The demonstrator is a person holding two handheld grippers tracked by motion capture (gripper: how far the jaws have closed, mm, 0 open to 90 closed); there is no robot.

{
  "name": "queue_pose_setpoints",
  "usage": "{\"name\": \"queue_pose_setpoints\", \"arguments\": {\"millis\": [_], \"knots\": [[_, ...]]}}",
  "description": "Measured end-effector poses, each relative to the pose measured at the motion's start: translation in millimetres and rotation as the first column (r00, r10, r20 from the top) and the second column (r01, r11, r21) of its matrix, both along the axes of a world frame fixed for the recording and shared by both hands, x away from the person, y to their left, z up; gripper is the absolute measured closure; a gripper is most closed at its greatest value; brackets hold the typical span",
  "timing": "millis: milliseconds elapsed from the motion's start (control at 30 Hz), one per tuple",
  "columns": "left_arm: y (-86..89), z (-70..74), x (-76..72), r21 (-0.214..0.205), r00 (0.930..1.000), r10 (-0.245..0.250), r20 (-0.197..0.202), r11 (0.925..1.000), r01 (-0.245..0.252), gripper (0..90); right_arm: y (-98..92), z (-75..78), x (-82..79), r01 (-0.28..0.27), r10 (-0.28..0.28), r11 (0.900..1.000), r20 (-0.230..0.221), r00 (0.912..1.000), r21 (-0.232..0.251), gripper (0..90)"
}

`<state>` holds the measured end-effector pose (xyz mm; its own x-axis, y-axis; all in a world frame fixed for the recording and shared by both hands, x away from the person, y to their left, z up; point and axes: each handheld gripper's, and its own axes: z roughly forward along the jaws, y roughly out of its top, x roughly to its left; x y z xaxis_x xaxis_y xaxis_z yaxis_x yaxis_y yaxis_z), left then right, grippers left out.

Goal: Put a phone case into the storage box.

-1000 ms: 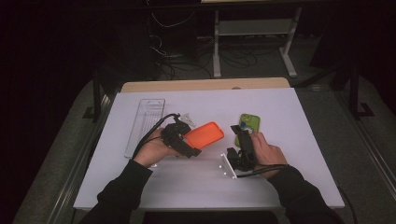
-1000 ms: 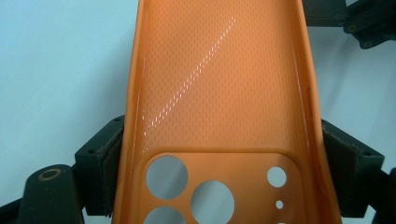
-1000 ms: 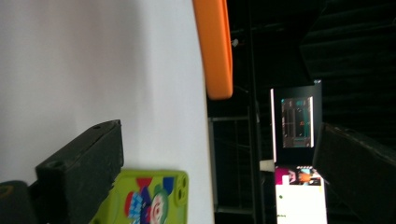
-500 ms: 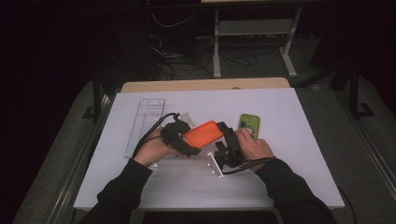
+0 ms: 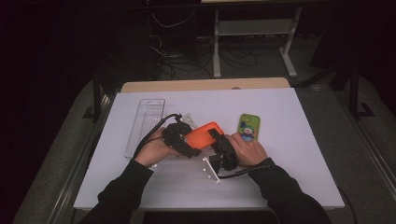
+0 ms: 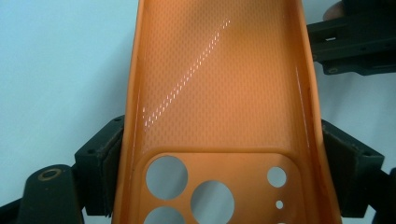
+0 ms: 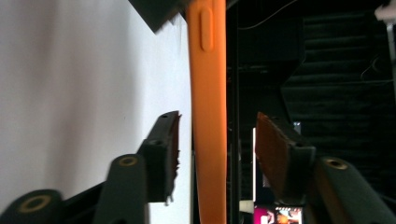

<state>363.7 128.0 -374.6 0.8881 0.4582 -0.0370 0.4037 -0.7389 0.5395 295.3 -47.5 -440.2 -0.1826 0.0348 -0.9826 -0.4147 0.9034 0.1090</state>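
Left gripper (image 5: 184,140) clamps orange case (image 5: 204,134); right gripper (image 7: 217,154) closing around its edge, pads not yet touching; next: pinch.

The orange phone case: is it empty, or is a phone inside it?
Empty. In the left gripper view the orange phone case shows its bare inner surface and open camera holes; the phone lies apart on the table.

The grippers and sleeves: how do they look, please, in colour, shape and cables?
Both arms wear black long sleeves. The left gripper and the right gripper are black and angular, with brass-coloured rivets at the jaw joints and flat dark pads. A black cable loops from the left one; a pale plate juts from the right.
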Motion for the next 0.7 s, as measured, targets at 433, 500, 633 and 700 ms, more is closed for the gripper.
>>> {"name": "queue_pose_setpoints", "arguments": {"millis": [433, 500, 633, 700], "knots": [[-0.6, 0.0, -0.4, 0.006, 1.0, -0.008, 0.0, 0.9999, 0.008, 15.7, 1.3, -3.0, -2.9, -0.004, 0.004, 0.9997, -0.011, 0.9999, -0.024, 72.7], [-1.3, -0.6, -1.1, -0.011, 1.0, 0.006, -0.003, 0.9999, -0.006, 15.7, 1.3, -3.3, -2.5, -0.012, 0.012, 0.9998, -0.001, 0.9999, -0.016, 75.0], [-1.0, -0.8, -0.5, -0.01, 1.0, 0.004, -0.006, 0.9999, -0.004, 15.7, 1.1, -2.7, -3.2, -0.008, 0.007, 0.9993, -0.016, 0.9998, -0.037, 77.0], [-1.0, -0.9, -0.3, -0.007, 1.0, 0.003, -0.007, 1.0, -0.003, 15.6, 1.2, -2.8, -3.1, -0.011, 0.01, 0.9989, -0.016, 0.9998, -0.045, 77.2]]}}
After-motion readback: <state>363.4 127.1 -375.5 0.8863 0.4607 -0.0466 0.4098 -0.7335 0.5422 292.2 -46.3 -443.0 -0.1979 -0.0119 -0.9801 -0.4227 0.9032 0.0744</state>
